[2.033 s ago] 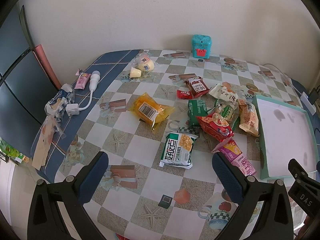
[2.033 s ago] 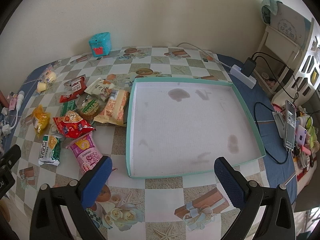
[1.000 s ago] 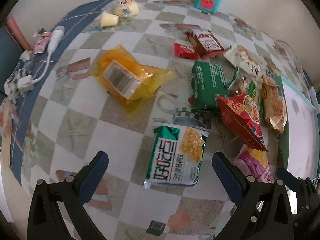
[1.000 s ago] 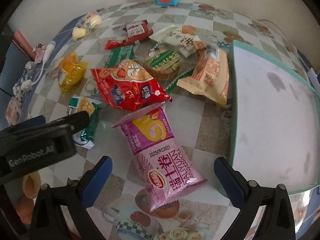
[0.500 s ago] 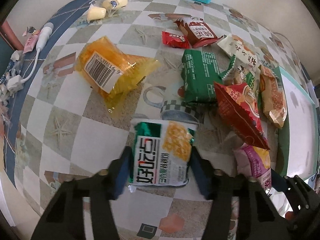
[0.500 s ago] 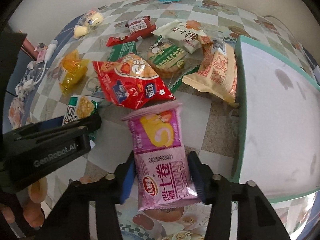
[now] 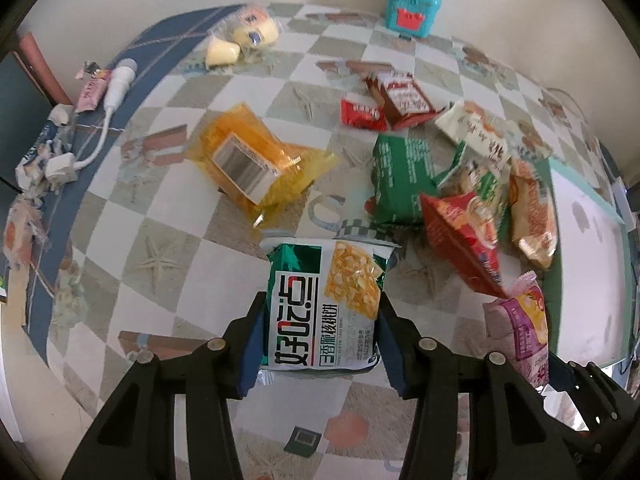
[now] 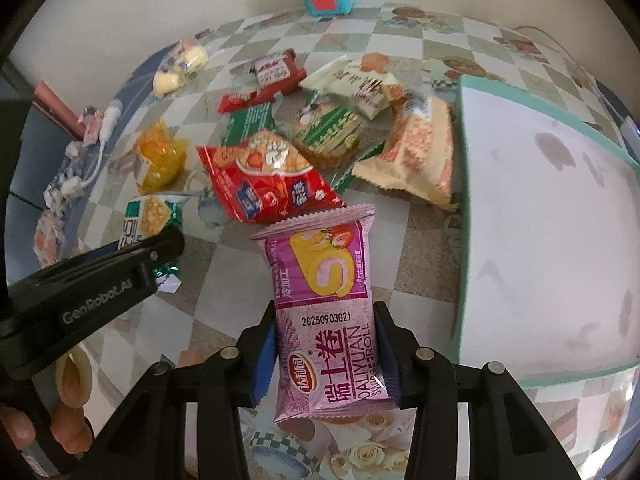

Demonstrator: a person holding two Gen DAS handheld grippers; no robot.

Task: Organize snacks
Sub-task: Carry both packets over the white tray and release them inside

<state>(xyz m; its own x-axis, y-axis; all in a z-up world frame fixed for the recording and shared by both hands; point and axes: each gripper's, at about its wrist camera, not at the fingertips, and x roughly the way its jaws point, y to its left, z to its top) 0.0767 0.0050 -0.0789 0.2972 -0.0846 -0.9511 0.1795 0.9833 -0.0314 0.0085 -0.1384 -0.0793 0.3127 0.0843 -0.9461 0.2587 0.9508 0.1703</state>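
Both tools pinch packets just above the worktop point(image 7: 168, 240): left tool point(image 7: 320, 342) the green walnut-crisp pack point(image 7: 324, 304), right tool point(image 8: 326, 354) the pink Swiss-roll pack point(image 8: 326, 308). Lift both clear, then carry them toward the tray point(image 8: 540, 240) at 3 o'clock, keeping the squeeze gentle.

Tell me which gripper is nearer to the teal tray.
Right. The right gripper, shut on the pink Swiss roll packet, sits just beside the teal tray. The left gripper, holding the green walnut-crisp packet, is farther out, beyond it.
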